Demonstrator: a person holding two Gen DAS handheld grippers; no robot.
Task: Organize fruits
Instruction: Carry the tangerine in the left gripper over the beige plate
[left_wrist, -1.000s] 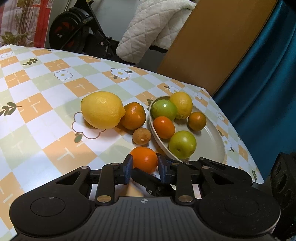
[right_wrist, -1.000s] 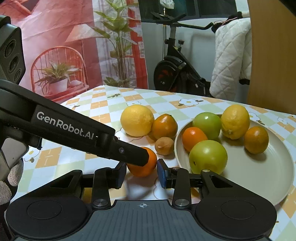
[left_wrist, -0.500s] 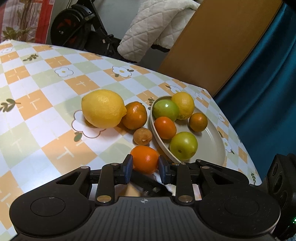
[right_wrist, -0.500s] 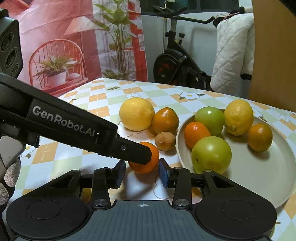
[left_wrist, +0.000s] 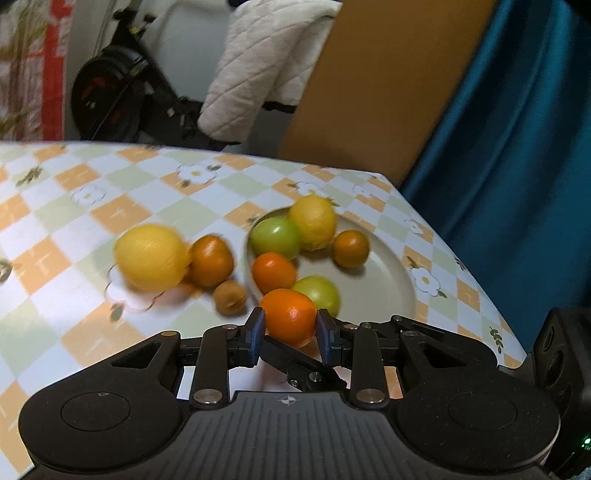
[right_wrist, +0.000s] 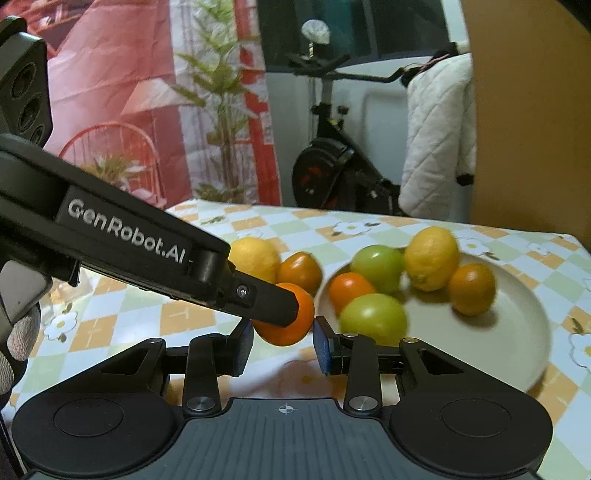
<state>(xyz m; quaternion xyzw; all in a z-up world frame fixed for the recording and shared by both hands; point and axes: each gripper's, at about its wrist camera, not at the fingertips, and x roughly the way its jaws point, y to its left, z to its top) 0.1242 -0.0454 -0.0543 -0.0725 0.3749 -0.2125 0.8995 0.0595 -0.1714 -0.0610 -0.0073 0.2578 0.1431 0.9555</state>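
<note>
My left gripper is shut on a bright orange, held clear of the tablecloth in front of the cream plate. In the right wrist view the left gripper's black finger crosses from the left and covers part of that orange. My right gripper sits just below and short of it, its jaws narrow with nothing pressed between the pads. The plate holds two green fruits, a lemon, an orange and a brownish orange. A large lemon, a dark orange and a small brown fruit lie left of the plate.
The checked tablecloth ends at an edge close behind and right of the plate. Beyond it stand a brown board, a teal curtain, an exercise bike and a white quilted cloth. A gloved hand shows at far left.
The left gripper has risen with the orange, which now hangs in front of the plate's near fruits. The right gripper moved up slightly too. Both pictures are blurred by motion.
</note>
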